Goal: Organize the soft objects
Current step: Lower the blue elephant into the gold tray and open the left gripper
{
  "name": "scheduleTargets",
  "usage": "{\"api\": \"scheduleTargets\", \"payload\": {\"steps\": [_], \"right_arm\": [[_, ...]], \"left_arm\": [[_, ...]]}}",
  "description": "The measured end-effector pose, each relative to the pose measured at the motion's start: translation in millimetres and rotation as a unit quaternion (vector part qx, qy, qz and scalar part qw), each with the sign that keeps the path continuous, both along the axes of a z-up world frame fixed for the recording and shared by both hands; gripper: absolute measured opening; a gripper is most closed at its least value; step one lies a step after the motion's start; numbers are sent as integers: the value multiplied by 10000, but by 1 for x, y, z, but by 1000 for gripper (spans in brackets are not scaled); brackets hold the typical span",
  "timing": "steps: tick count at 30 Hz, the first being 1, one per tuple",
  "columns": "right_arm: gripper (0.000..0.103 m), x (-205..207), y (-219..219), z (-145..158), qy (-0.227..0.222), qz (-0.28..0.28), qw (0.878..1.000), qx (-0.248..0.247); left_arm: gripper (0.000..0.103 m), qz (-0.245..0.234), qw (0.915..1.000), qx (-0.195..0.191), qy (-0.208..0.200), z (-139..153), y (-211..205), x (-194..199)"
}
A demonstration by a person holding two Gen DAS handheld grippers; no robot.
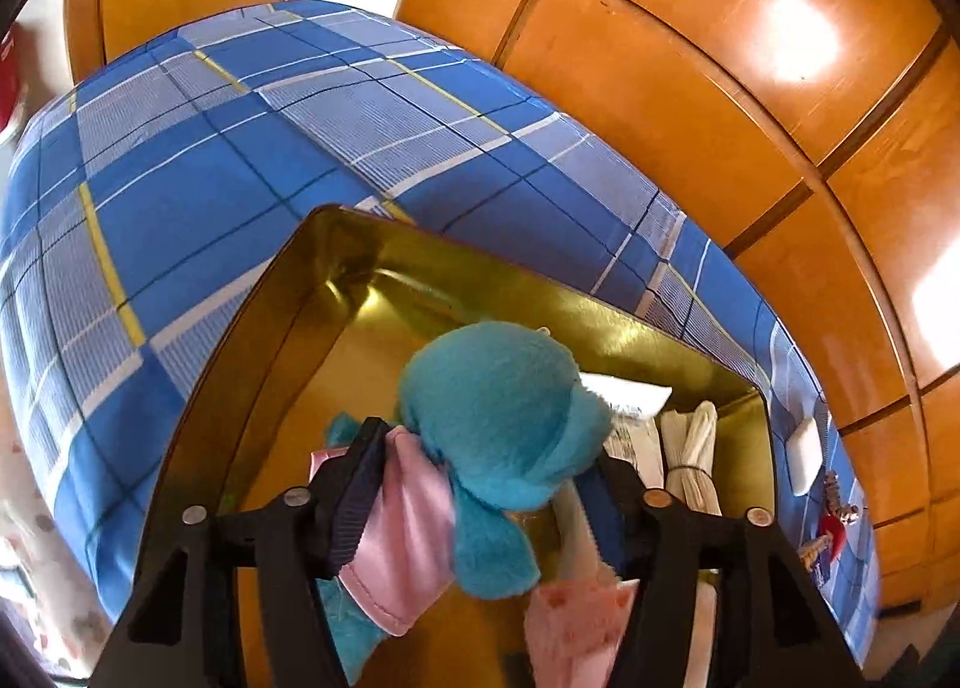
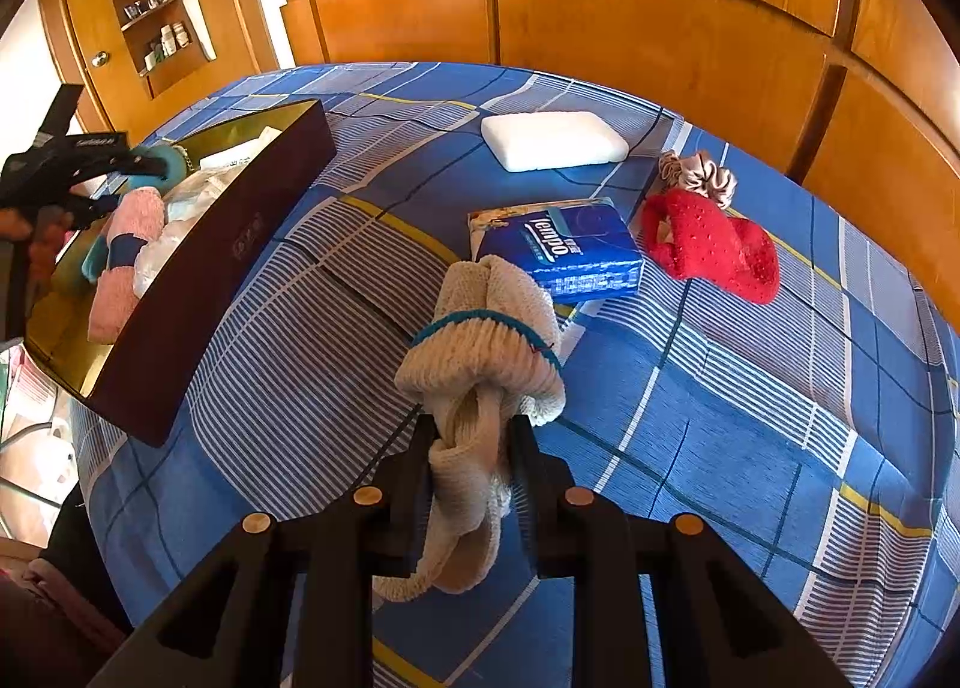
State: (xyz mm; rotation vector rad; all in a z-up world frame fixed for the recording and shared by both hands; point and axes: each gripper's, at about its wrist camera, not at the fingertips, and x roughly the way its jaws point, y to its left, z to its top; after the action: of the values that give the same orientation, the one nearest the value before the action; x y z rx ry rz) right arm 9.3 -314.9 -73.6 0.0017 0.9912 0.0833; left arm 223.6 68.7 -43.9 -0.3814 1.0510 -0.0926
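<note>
A teal plush toy (image 1: 498, 418) with pink satin cloth (image 1: 408, 532) hangs between the fingers of my left gripper (image 1: 480, 466), over the gold inside of a dark box (image 1: 270, 292). The jaws stand wide and the pads look loose on it. In the right wrist view that left gripper (image 2: 132, 184) is over the box (image 2: 228, 244), where a pink towel roll (image 2: 126, 262) lies. My right gripper (image 2: 474, 436) is shut on a cream knitted bundle (image 2: 486, 352), held above the bed.
On the blue plaid bed (image 2: 720, 448) lie a white foam block (image 2: 555, 139), a blue tissue pack (image 2: 564, 250), a red plush piece (image 2: 708, 244) and a satin scrunchie (image 2: 699, 175). A cream roll (image 1: 693, 460) lies in the box. A wooden wardrobe (image 2: 600, 28) stands behind.
</note>
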Motion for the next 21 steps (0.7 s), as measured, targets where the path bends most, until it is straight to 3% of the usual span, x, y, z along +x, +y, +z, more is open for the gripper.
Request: {"api": "scheduleTargets", "payload": {"steps": [4,9,15,21], "right_arm": [[23,0,0,0,1,3,10000,-4],[25,0,1,-2,14,10,10000,-36],[25,1,2,-2,7,-6,10000,-73],[26,1,4,-1,3,-17,9999,-103]], "left_arm": [[81,-111,9999,36,-66,10,3,-6],[82,-18,9975,537,-469,32,10,-36],[83,-265,9812,1511,-1171,50,-6,-97],[83,-485,9728,1758,-1429,51,-25,-145]]}}
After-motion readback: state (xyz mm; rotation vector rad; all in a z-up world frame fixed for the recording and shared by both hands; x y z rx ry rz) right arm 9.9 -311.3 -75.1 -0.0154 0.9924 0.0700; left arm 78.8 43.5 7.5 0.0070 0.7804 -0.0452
